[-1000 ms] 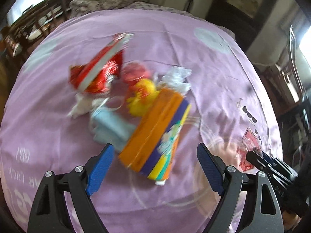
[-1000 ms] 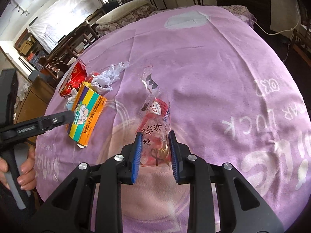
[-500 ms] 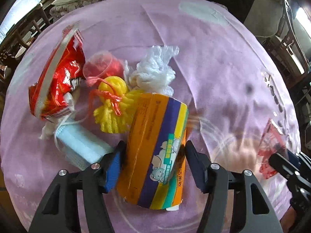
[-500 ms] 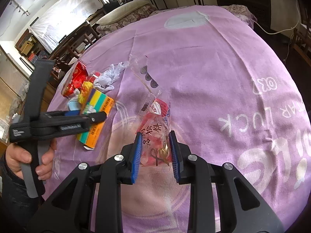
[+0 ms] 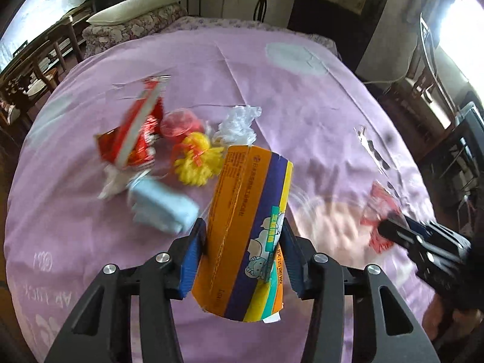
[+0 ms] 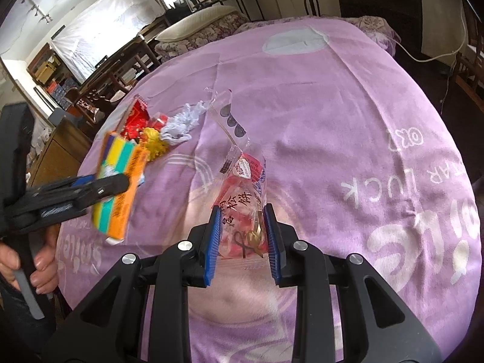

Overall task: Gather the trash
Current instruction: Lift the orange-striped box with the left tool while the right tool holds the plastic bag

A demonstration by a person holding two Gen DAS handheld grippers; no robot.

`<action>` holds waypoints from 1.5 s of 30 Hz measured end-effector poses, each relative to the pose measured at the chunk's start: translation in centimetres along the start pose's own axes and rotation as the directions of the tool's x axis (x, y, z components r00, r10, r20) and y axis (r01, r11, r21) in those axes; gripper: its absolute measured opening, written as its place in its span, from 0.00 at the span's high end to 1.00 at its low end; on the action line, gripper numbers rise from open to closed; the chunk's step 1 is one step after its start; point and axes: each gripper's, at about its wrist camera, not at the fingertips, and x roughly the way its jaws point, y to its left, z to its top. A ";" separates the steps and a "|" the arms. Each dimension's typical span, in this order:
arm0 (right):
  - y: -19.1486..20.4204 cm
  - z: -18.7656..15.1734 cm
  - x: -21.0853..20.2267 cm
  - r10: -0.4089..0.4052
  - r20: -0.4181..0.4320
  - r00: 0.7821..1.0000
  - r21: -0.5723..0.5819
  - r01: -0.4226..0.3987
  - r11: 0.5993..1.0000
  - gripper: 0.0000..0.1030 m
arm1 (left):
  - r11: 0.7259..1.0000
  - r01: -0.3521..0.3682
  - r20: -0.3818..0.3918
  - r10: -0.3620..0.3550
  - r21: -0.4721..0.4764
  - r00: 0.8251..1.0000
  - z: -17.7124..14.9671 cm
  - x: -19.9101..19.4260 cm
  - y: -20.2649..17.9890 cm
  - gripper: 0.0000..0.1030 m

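Note:
An orange, purple and yellow carton (image 5: pixel 242 187) sits between the blue pads of my left gripper (image 5: pixel 243 230). Its jaws are closing and both pads press the carton's sides. In the right wrist view the carton (image 6: pixel 121 181) hangs tilted above the cloth. My right gripper (image 6: pixel 242 211) is shut on a red-and-clear snack wrapper (image 6: pixel 239 193) that lies low on the purple tablecloth (image 6: pixel 348 106). A heap of trash lies beyond the carton: a red snack bag (image 5: pixel 133 139), a red cup (image 5: pixel 178 124), yellow mesh (image 5: pixel 196 160), crumpled white plastic (image 5: pixel 236 127) and a pale blue mask (image 5: pixel 163 208).
A clear wrapper with dark dots (image 6: pixel 230 118) lies just beyond the snack wrapper. A person's hand (image 6: pixel 39 260) grips the left tool's handle at the table's left edge. Chairs and a cushioned bench (image 5: pixel 136 21) stand past the far edge.
My left gripper came down around the carton, closed on its sides and raised it off the cloth. The right gripper and its wrapper stayed put.

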 end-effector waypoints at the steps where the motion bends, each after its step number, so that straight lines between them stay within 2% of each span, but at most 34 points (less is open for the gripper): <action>1: 0.2 -0.1 -0.1 0.001 0.001 1.000 -0.004 -0.001 1.000 0.71 | 1.000 0.001 0.005 -0.001 -0.015 1.000 -0.6 -0.6 0.4 0.53; 8: 3.0 -1.1 -0.7 0.023 -0.010 1.000 -0.059 -0.024 0.998 0.71 | 0.987 -0.012 0.004 0.013 -0.158 1.000 -5.8 -3.2 4.6 0.53; 12: 5.0 -2.0 -0.7 0.041 -0.025 0.999 -0.097 -0.043 0.994 0.71 | 0.981 -0.029 0.005 0.030 -0.194 1.000 -9.0 -4.8 6.0 0.54; 19: 8.2 -3.7 -0.5 0.067 -0.066 0.996 -0.151 -0.076 0.986 0.71 | 0.968 -0.027 -0.022 0.022 -0.249 1.000 -12.1 -5.1 8.0 0.57; 27: 10.3 -5.1 -0.5 0.061 -0.092 0.994 -0.195 -0.078 0.978 0.70 | 0.969 0.002 -0.001 -0.003 -0.247 1.000 -13.0 -5.1 8.1 0.57; 32: 10.8 -5.4 -0.6 0.060 -0.097 0.994 -0.211 -0.079 0.974 0.70 | 0.974 0.020 0.027 -0.014 -0.226 1.000 -13.2 -5.4 7.6 0.65; 45: 12.7 -5.9 -0.3 0.077 -0.114 0.990 -0.248 -0.103 0.963 0.70 | 0.949 0.022 0.071 0.000 -0.314 0.997 -14.6 -7.8 9.6 0.66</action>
